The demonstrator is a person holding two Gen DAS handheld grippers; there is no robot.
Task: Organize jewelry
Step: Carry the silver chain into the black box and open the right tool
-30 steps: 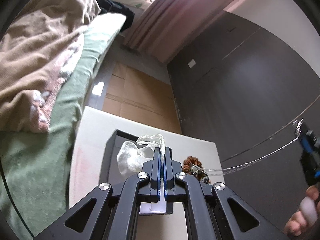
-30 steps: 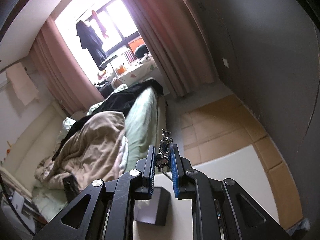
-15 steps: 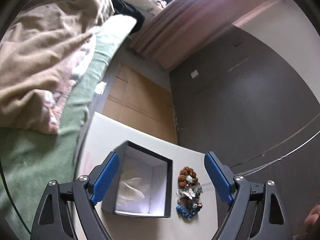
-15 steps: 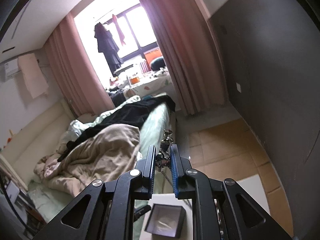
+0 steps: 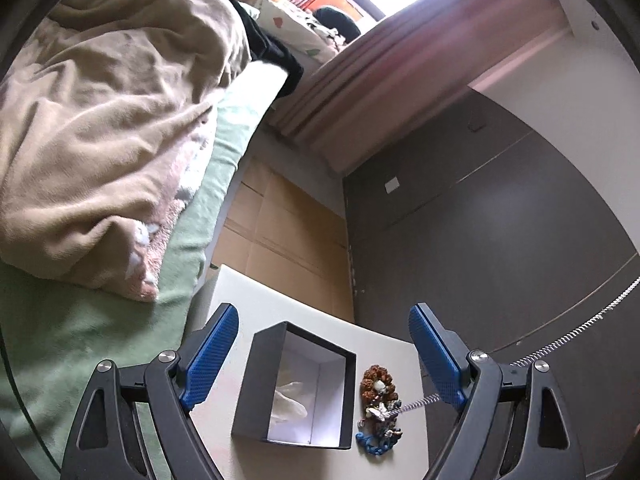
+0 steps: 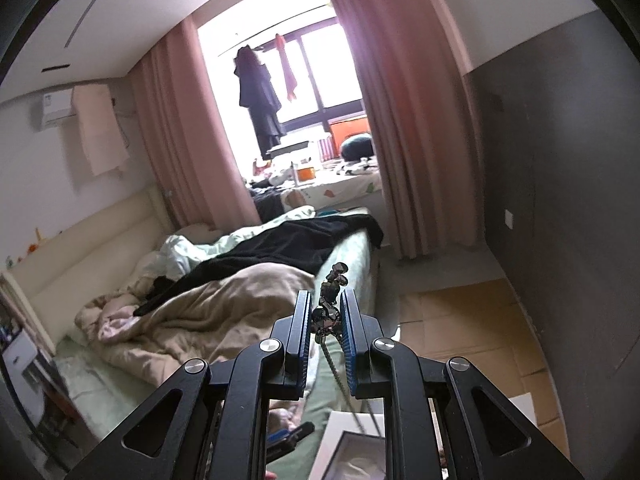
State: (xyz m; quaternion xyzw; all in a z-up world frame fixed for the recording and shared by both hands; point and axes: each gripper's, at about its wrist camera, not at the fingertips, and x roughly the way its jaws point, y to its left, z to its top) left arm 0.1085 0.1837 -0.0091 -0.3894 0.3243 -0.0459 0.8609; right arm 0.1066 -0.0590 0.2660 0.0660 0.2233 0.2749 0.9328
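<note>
Beside an unmade bed (image 5: 100,128), a white tabletop (image 5: 256,312) is seen carrying a black gift box (image 5: 296,388), with beaded bracelets (image 5: 378,400) heaped just beside it. Left tongs (image 5: 324,356) are spread apart; right tongs (image 6: 326,320) are clamped on a silver chain necklace (image 6: 330,304).

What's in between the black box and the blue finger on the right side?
In the left wrist view, a little pile of jewelry lies on the white table between the black box and that blue finger, with a silver chain stretching up from it.
</note>
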